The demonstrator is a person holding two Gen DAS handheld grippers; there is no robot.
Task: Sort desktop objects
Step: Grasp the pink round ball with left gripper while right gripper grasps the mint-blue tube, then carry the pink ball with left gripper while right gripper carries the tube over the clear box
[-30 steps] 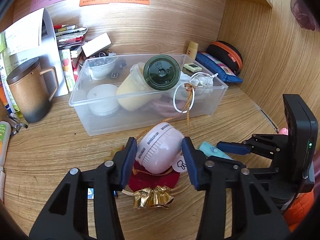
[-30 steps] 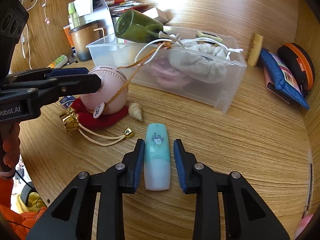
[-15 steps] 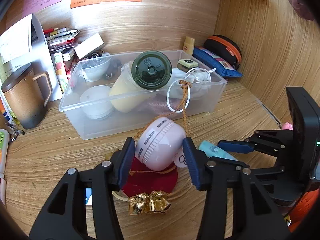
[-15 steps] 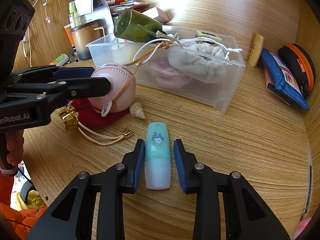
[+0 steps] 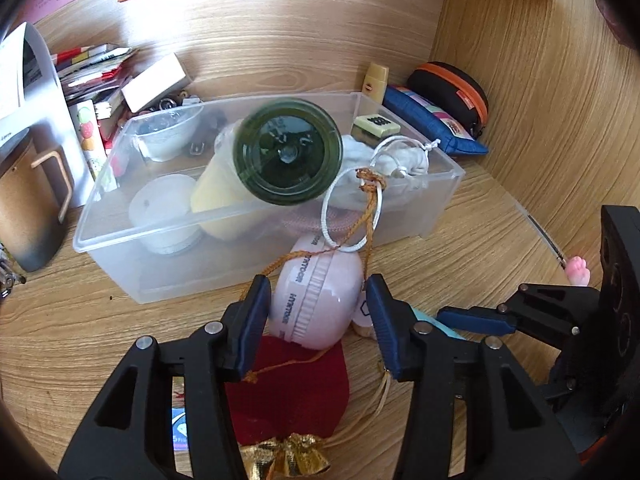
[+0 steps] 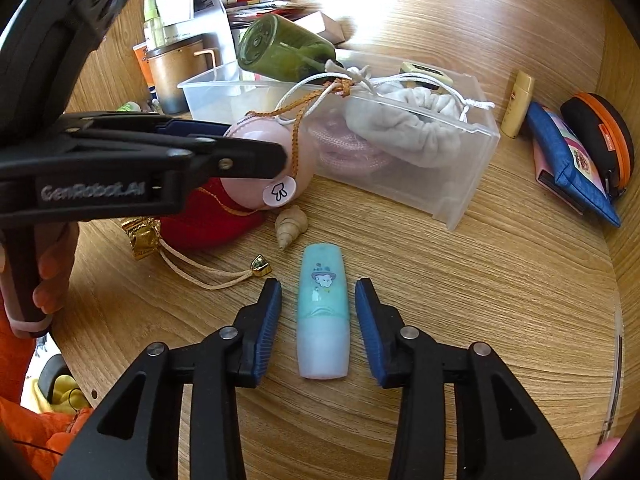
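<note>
My left gripper (image 5: 316, 316) is shut on a round pink device (image 5: 316, 300) and holds it just above a red pouch (image 5: 292, 392), close to the front wall of a clear plastic bin (image 5: 120, 264). An orange cord (image 5: 370, 208) drapes over the device and is tangled with a white cord. The pink device (image 6: 272, 164) also shows in the right wrist view. My right gripper (image 6: 318, 304) is open, its fingers on either side of a teal tube (image 6: 323, 312) lying on the desk, not touching it.
The bin (image 6: 472, 184) holds a green-lidded bottle (image 5: 288, 152), a grey pouch (image 6: 404, 132) and white items. A seashell (image 6: 290, 230) lies by the tube. A brown mug (image 5: 28, 208) stands left. A blue pouch (image 6: 568, 160) and black-orange case (image 6: 600, 132) lie right.
My left gripper has lifted the pink device off the red pouch and carried it toward the bin. My right gripper has opened wider around the teal tube.
</note>
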